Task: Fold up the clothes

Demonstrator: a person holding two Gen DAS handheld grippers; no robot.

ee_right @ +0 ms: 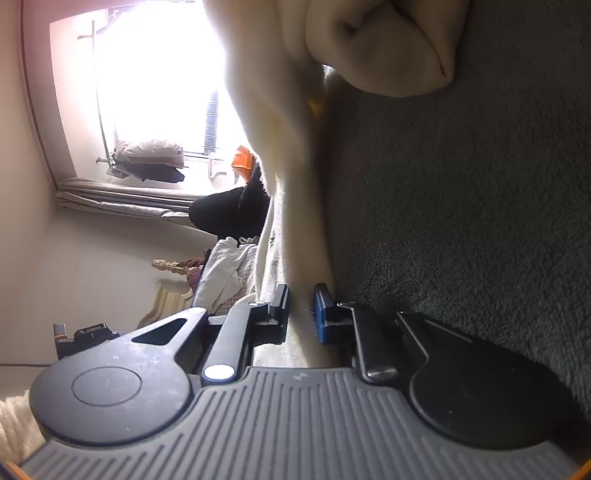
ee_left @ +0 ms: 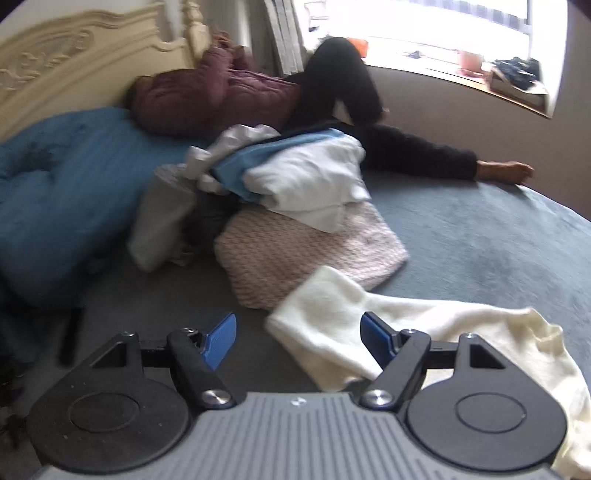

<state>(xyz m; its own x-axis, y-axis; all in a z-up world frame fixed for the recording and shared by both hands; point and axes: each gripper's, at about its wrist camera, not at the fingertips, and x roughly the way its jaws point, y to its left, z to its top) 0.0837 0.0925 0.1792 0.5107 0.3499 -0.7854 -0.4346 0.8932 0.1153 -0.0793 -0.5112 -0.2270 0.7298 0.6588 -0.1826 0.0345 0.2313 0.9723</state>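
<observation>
Daylight floods from an overexposed window (ee_left: 424, 18), with motion blur and fisheye-bent edges

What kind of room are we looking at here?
Most likely a bedroom at home. A carved cream headboard stands behind a blue duvet, loose clothes are heaped on the bed, and a bright window has curtains.

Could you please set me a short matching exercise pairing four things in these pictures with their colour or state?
Things:
1. left gripper
2. right gripper
3. knit
4. duvet

States:
A. pink, under a pile of clothes
B. open, over the cream garment's edge
C. blue, bunched by the headboard
D. shut on the cream garment

Pairs: 1-B, 2-D, 3-A, 4-C
</observation>
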